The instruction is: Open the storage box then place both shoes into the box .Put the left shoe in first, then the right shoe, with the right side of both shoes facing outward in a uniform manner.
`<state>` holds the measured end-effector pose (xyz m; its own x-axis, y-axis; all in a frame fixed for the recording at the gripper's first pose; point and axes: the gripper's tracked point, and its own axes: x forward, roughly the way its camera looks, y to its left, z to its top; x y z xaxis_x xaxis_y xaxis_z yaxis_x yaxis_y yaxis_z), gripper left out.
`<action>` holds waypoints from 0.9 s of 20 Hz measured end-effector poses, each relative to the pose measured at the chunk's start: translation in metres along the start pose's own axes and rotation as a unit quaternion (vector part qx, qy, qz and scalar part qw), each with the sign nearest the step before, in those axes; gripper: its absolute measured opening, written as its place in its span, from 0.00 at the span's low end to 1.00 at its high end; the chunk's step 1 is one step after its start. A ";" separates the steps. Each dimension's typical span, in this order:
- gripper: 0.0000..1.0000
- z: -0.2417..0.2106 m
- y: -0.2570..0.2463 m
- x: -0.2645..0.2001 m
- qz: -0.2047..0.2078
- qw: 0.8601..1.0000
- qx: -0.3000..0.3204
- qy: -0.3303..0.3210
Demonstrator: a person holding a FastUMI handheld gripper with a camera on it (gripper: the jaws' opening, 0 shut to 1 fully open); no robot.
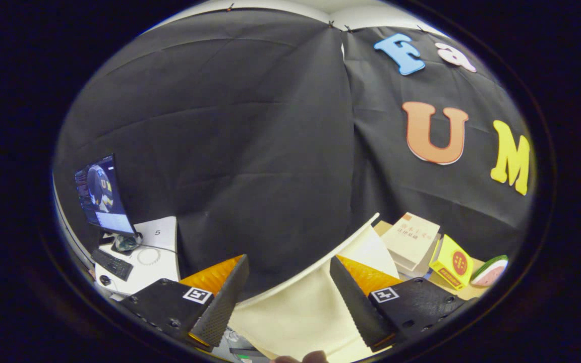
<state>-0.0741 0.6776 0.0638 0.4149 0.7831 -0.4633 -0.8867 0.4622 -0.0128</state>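
Observation:
My gripper (pixel 288 259) is open, with a wide gap and nothing between its fingers (pixel 220 307). It is raised and points at the booth's black cloth wall. A cream flat surface with a white rim (pixel 315 302) lies below and between the fingers and runs off to the right beyond them. I cannot tell whether it is the table top or part of the storage box.
Beyond the right finger lie stacked books (pixel 414 239), a yellow box (pixel 452 262) and a watermelon-slice toy (pixel 492 269). Past the left finger a white desk (pixel 162 237) holds a monitor (pixel 103 196), keyboard (pixel 113 263) and mouse (pixel 104 280). A person's fingertips (pixel 300 358) show under the gripper.

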 end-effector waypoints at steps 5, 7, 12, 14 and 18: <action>0.98 -0.004 0.000 -0.003 -0.005 1.000 -0.013 0.003; 0.98 -0.008 -0.003 -0.007 -0.006 1.000 -0.013 0.001; 0.97 -0.023 -0.041 -0.035 -0.071 0.996 0.014 -0.046; 0.97 -0.029 -0.065 -0.051 -0.106 0.991 0.026 -0.073; 0.97 -0.041 -0.111 -0.103 -0.155 0.979 0.055 -0.118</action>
<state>-0.0264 0.5285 0.0767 0.7081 0.6661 -0.2343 -0.6884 0.7251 -0.0194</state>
